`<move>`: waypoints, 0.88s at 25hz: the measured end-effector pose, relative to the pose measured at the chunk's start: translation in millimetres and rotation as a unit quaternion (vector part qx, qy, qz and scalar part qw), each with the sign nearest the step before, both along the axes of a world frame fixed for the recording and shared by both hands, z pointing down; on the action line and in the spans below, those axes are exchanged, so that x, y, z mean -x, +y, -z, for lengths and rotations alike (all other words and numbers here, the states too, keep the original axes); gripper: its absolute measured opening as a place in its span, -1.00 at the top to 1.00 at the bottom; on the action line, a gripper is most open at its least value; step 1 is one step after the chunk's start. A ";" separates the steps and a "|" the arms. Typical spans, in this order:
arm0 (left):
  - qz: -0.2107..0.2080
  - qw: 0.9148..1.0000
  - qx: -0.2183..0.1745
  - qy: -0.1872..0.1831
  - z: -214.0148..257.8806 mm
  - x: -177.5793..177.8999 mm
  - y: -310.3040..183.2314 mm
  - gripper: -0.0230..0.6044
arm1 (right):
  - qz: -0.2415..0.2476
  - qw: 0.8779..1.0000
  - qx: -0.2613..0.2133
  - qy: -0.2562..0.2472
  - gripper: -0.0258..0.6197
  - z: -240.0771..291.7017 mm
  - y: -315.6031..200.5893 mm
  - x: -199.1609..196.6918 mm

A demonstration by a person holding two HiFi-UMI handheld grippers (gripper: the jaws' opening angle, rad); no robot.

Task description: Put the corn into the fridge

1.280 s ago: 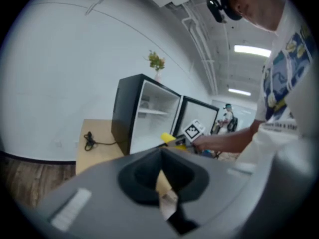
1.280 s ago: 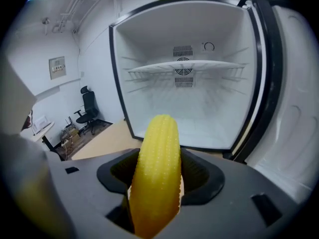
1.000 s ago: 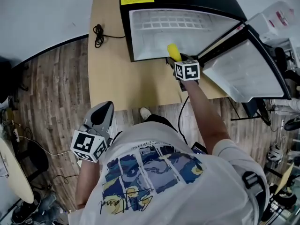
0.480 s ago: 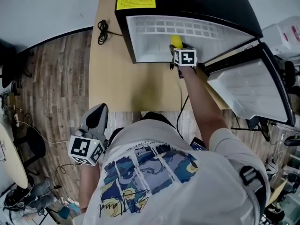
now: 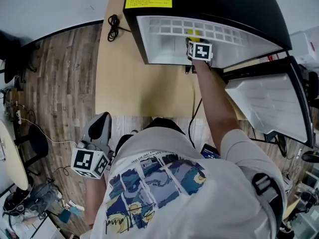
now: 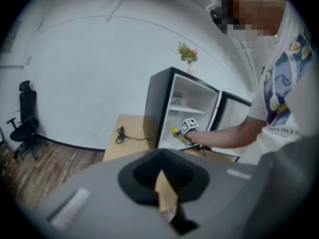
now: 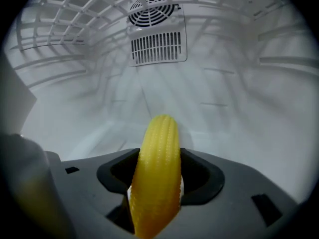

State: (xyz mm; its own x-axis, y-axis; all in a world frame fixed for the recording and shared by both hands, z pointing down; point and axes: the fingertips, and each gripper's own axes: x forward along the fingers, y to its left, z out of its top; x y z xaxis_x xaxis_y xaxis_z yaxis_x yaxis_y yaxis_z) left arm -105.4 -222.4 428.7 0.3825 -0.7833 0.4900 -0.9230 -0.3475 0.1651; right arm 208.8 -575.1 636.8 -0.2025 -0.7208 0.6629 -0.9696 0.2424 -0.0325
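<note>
Deeper inside the fridge point(image 5: 209, 4) now, my right gripper point(image 5: 194, 39) clamps the corn point(image 7: 158, 168) for placing. My left gripper point(image 5: 99, 126) hangs closed and empty.

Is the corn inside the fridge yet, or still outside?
Inside, not yet released: the right gripper is shut on the corn, with the white walls of the fridge and its rear vent around it.
</note>
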 end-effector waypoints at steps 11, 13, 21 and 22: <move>0.019 1.000 0.008 -0.007 -2.4 7.8 -3.0 0.90 | -0.015 1.000 0.005 0.023 0.14 -10.7 -16.2 1.6; 0.019 1.000 0.008 -0.008 -1.5 9.0 -4.8 0.90 | -0.017 0.999 0.004 0.028 0.14 -9.8 -16.5 2.5; 0.015 1.000 0.004 -0.008 -0.7 7.5 -9.8 0.90 | -0.017 0.999 -0.004 0.031 0.14 -9.2 -16.3 3.5; 0.015 1.000 0.004 -0.009 -0.5 7.1 -10.2 0.90 | -0.017 0.999 -0.005 0.031 0.14 -9.1 -16.5 3.3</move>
State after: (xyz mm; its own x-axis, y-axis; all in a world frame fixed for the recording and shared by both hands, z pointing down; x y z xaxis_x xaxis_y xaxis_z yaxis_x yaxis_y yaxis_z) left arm -112.6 -232.7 429.2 0.3507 -0.7905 0.5021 -0.9356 -0.3190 0.1514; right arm 205.5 -591.6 645.9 -0.1364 -0.7333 0.6660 -0.9774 0.2092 0.0302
